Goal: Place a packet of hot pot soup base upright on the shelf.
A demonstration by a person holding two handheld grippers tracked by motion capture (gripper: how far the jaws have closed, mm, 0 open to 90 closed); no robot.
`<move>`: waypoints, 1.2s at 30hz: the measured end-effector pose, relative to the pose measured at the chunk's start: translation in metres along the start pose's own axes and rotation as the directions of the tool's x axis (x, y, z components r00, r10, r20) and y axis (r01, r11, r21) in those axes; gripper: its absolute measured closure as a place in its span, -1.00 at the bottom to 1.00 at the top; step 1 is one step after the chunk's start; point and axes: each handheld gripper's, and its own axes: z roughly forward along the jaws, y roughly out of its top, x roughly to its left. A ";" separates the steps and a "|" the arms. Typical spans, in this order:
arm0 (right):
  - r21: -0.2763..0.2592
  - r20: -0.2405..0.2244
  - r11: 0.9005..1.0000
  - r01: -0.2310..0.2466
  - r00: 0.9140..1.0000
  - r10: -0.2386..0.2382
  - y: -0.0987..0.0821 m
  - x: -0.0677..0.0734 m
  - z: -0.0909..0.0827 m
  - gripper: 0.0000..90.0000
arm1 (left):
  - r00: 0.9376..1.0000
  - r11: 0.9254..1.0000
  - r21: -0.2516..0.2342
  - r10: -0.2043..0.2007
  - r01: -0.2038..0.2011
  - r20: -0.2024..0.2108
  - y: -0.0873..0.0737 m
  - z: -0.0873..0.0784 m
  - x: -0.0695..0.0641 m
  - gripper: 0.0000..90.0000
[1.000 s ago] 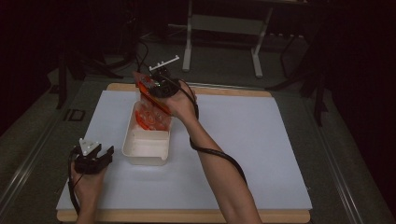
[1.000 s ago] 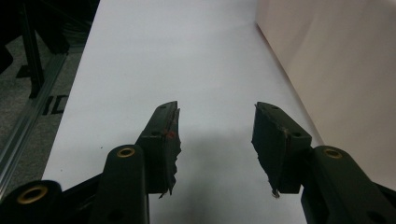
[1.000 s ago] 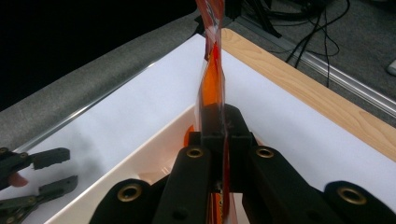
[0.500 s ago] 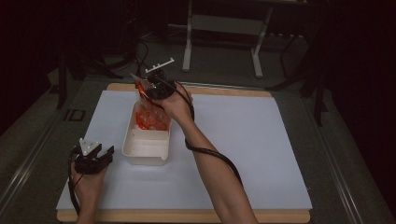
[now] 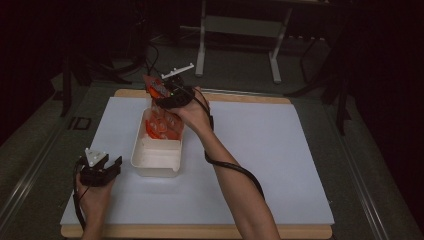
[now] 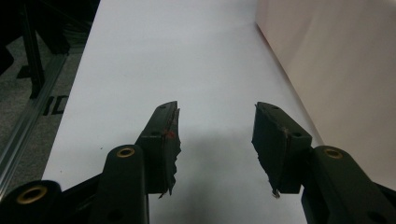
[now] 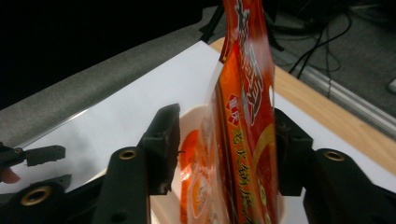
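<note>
Over the tub (image 5: 156,159), the right tool (image 7: 224,135), just opening, straddles the pouch (image 7: 243,116).

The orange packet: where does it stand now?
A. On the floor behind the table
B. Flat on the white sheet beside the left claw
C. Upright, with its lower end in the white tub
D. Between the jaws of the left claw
C: the high view shows the packet upright with its lower end inside the tub, under the right claw.
</note>
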 end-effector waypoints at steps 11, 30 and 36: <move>-0.052 0.030 0.999 -0.001 1.000 0.003 0.004 -0.007 -0.035 -0.04 | 1.000 1.000 0.001 0.003 -0.003 -0.003 0.000 0.000 0.000 0.13; -0.079 0.019 0.997 0.013 1.000 -0.011 -0.021 -0.007 -0.096 -0.01 | 1.000 1.000 0.006 0.002 -0.002 0.000 0.000 0.001 -0.001 0.13; -0.089 0.003 0.996 -0.014 1.000 0.015 -0.045 -0.010 -0.113 -0.01 | 1.000 1.000 0.008 0.003 -0.003 0.001 -0.001 0.001 -0.001 0.13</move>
